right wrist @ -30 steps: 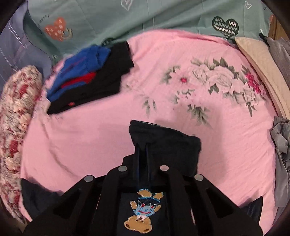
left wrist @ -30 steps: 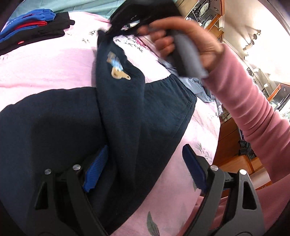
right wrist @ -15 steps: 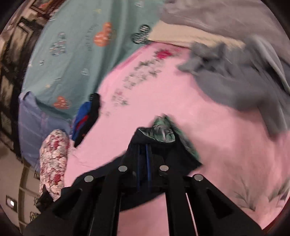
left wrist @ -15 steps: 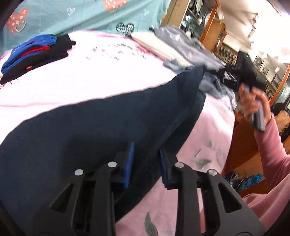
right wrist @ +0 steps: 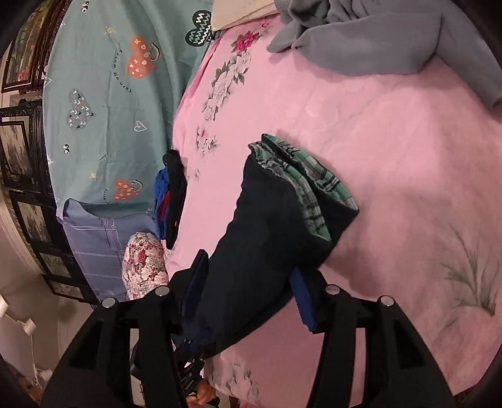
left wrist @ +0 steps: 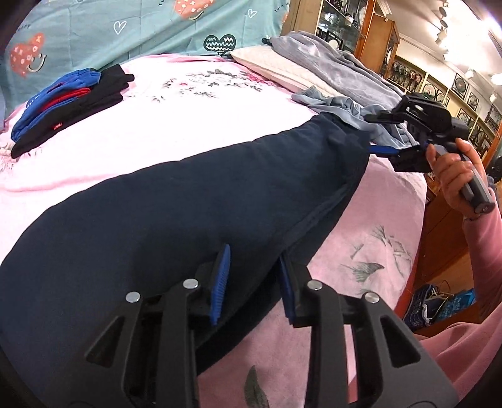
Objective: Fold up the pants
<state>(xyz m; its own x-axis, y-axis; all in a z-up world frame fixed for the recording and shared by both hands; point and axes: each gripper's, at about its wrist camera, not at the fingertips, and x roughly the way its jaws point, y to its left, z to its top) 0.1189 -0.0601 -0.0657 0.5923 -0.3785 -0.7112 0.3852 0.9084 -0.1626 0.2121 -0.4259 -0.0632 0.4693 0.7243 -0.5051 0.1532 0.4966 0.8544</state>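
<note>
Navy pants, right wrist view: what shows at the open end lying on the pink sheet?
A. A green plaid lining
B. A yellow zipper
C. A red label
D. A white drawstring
A. The open end of the navy pants is turned so that a green plaid lining shows along its edge; no zipper, drawstring or label is visible there.

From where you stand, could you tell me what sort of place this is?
Probably a bedroom at home: a bed under a pink floral sheet, a cream pillow, and wooden glass-fronted display cabinets beyond.
</note>
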